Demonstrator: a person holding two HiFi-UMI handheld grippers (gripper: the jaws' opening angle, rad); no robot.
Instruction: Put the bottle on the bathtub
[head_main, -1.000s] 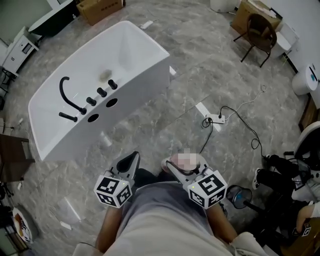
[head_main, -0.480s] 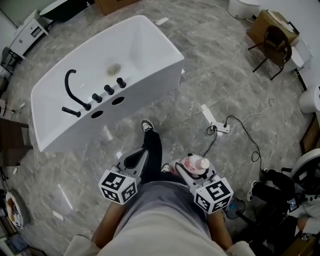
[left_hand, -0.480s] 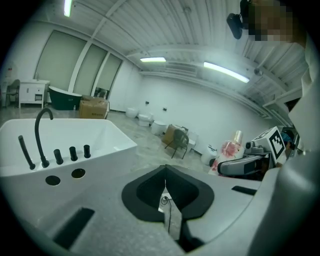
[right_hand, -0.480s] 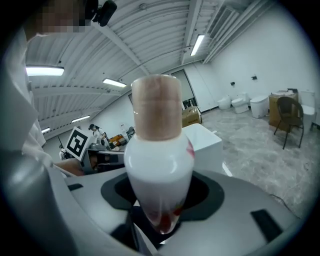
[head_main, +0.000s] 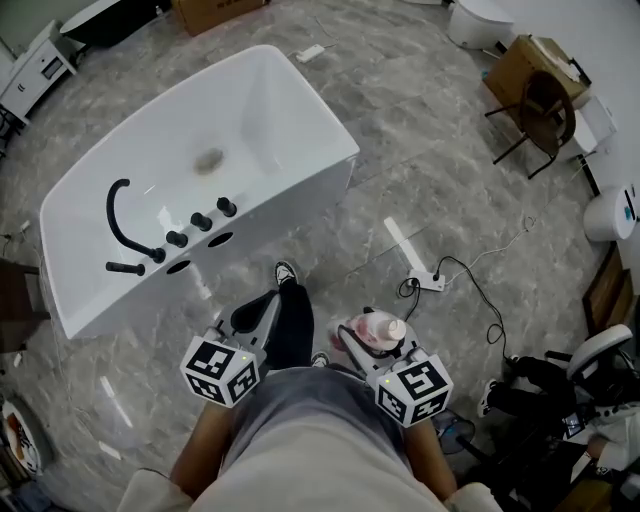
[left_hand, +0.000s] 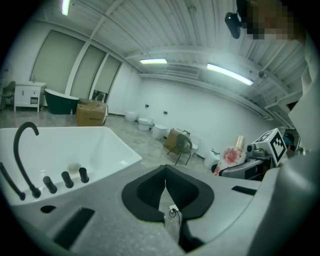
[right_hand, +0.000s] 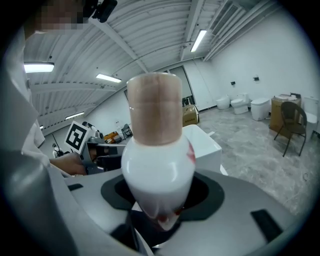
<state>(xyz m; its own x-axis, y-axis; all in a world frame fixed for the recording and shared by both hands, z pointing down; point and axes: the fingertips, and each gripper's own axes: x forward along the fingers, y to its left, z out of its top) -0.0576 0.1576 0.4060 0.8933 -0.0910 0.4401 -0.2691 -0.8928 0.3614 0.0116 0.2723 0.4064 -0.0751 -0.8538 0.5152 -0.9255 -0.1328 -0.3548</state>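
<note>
My right gripper (head_main: 368, 337) is shut on a small white bottle (head_main: 376, 329) with a pink flower print and a tan cap; it fills the right gripper view, the bottle (right_hand: 156, 155) standing up between the jaws. My left gripper (head_main: 255, 312) is shut with nothing in it, its dark pads (left_hand: 150, 190) meeting. The white bathtub (head_main: 300, 100) lies ahead and to the left on the floor, with a black curved faucet (head_main: 122, 215) and black knobs (head_main: 202, 221) on its near rim. Both grippers are held near my body, well short of the tub (left_hand: 107, 145).
A white power strip (head_main: 433, 283) with a black cable lies on the grey marble floor to the right. A brown chair (head_main: 540, 110), a cardboard box (head_main: 512, 62) and toilets stand at the far right. My shoe (head_main: 285, 272) is near the tub's side.
The view has shifted as I stepped towards the tub; my foot now shows ahead. Both grippers stay close to my body, the right one still holding the bottle.
</note>
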